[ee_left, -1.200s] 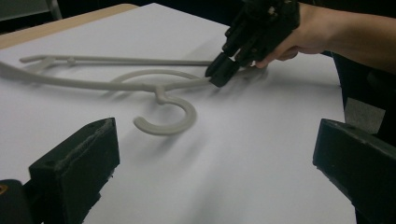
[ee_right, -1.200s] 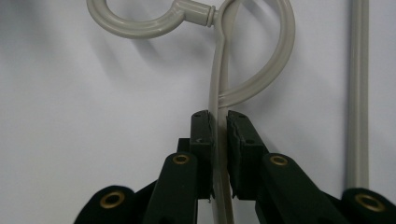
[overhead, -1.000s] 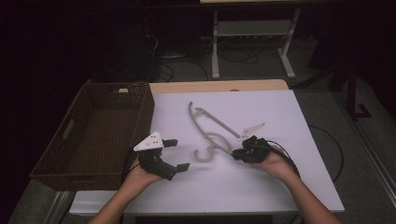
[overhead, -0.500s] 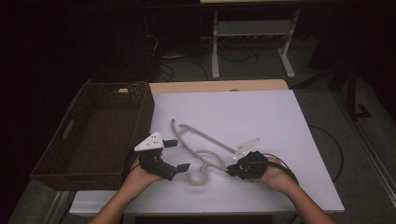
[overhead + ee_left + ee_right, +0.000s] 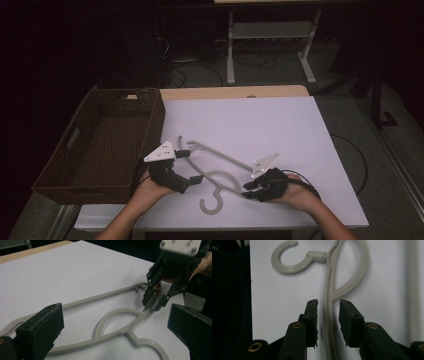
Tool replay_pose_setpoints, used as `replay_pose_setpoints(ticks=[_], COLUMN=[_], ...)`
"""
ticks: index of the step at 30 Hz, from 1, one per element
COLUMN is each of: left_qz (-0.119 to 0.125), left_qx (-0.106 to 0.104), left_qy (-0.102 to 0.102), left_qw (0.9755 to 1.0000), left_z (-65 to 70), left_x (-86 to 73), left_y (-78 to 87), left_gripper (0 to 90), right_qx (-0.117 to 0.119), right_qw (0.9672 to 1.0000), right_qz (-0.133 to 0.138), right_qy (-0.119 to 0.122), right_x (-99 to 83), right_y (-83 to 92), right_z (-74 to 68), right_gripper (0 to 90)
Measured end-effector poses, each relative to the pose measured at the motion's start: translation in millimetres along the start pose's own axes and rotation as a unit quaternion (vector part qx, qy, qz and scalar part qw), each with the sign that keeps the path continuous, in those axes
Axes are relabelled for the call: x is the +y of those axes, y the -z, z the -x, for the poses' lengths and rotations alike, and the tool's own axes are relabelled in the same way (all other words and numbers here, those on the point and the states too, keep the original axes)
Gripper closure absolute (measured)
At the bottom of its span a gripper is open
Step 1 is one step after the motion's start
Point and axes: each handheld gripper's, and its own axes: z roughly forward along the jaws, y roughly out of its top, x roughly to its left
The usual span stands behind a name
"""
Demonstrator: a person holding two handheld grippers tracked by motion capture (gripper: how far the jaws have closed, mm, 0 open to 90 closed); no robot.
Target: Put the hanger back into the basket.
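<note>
A grey plastic hanger [image 5: 220,175] lies flat on the white table [image 5: 250,120], its hook [image 5: 212,205] toward the front edge. My right gripper [image 5: 247,190] sits at the hanger's right arm. In the right gripper view the grey bar [image 5: 329,290] runs between the jaws of the right gripper [image 5: 328,303], which have just been opening, with a small gap on each side. The left gripper view shows that gripper [image 5: 153,303] straddling the bar. My left gripper [image 5: 190,166] stands open at the hanger's left end, its wide-set jaws [image 5: 115,312] on either side of the hanger [image 5: 100,297].
A dark woven basket [image 5: 75,150] stands at the table's left side, close to my left hand. Beyond the table's far edge, a white metal stand [image 5: 270,35] and cables lie on the dark floor. Bare white surface stretches behind the hanger.
The hanger has slid left and toward the front edge with the right gripper, then settled flat. The right jaws have parted off the bar. The left gripper has stayed put.
</note>
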Motion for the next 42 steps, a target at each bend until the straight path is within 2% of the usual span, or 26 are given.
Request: replay_pose_setpoints(ticks=[2, 3, 4, 5, 6, 8, 14, 15, 19, 20, 21, 23, 26, 27, 32, 35, 36, 37, 40, 42], left_qz=[0.002, 0.002, 0.001, 0.001, 0.001, 0.001, 0.001, 0.001, 0.0, 0.0, 0.0, 0.003, 0.003, 0.003, -0.002, -0.002, -0.002, -0.001, -0.001, -0.002], left_qx=[0.0, 0.0, -0.002, -0.002, -0.002, -0.003, -0.002, -0.002, -0.002, -0.002, -0.001, -0.002, -0.001, -0.001, -0.002, -0.003, -0.003, -0.004, -0.004, -0.004], left_qy=[0.001, 0.001, 0.001, 0.001, 0.001, 0.0, 0.0, 0.0, 0.001, 0.0, 0.0, 0.002, 0.0, 0.0, -0.002, -0.002, -0.002, -0.002, -0.002, -0.003], left_qw=[1.0, 1.0, 1.0, 1.0, 1.0, 1.0, 1.0, 1.0, 1.0, 1.0, 1.0, 1.0, 1.0, 1.0, 1.0, 1.0, 1.0, 1.0, 1.0, 1.0], left_z=[-0.2, -0.2, -0.1, -0.1, 0.8, 1.3, 0.6, 0.7, 1.4, 1.0, 0.8, 0.6, 0.4, 0.4, 0.2, 0.3, 0.3, 0.2, 0.5, 0.5], left_x=[0.0, 0.0, 0.1, 0.1, 0.4, 0.5, 0.2, 0.2, 0.5, 0.4, 0.4, 0.4, 0.4, 0.4, 0.4, 0.3, 0.3, 0.3, 0.2, 0.2], left_y=[-0.3, -0.3, -0.7, -0.7, -0.9, -0.9, -0.6, -0.4, 0.2, 0.3, 0.4, 0.4, 0.9, 0.9, 0.6, -0.1, -0.1, -0.5, -1.0, -0.9], left_gripper=[0.1, 0.1, 0.1, 0.1, 0.1, 0.1, 0.1, 0.1, 0.1, 0.1, 0.1, 0.1, 0.1, 0.1, 0.1, 0.1, 0.1, 0.1, 0.1, 0.1], right_qx=[-0.013, -0.013, -0.037, -0.037, -0.045, -0.052, -0.07, -0.079, -0.084, -0.086, -0.092, -0.104, -0.111, -0.112, -0.133, -0.148, -0.148, -0.156, -0.171, -0.179], right_qw=[0.9996, 0.9996, 0.9975, 0.9975, 0.995, 0.9939, 0.9923, 0.9917, 0.9909, 0.9909, 0.9912, 0.99, 0.9881, 0.987, 0.9836, 0.9806, 0.9806, 0.9782, 0.9745, 0.9708], right_qz=[0.013, 0.013, 0.019, 0.019, 0.022, 0.012, -0.009, -0.016, -0.032, -0.035, -0.043, -0.05, -0.051, -0.048, -0.048, -0.046, -0.046, -0.041, -0.04, -0.031], right_qy=[-0.02, -0.02, -0.058, -0.058, -0.086, -0.097, -0.102, -0.1, -0.101, -0.098, -0.085, -0.081, -0.094, -0.104, -0.112, -0.119, -0.119, -0.13, -0.139, -0.157], right_x=[-0.3, -0.3, -1.8, -1.8, -4.4, -6.8, -9.5, -9.5, -10.8, -11.5, -12.6, -13.8, -15.4, -15.5, -17.8, -19.4, -19.4, -21.2, -22.3, -23.6], right_y=[8.8, 8.8, 15.9, 15.9, 17.4, 16.4, 11.3, 9.3, 7.6, 7.1, 6.8, 6.4, 9.8, 10.8, 14.4, 17.4, 17.4, 19.7, 22.8, 25.2], right_z=[5.7, 5.7, 14.3, 14.3, 21.3, 27.0, 31.3, 32.8, 34.0, 34.0, 34.8, 35.0, 37.6, 38.6, 52.2, 66.0, 66.0, 75.9, 89.7, 101.4], right_gripper=[73.9, 73.9, 81.2, 81.2, 87.2, 89.2, 89.3, 89.4, 89.5, 89.5, 89.5, 89.5, 89.5, 89.5, 89.5, 89.5, 89.5, 89.5, 89.5, 89.5])
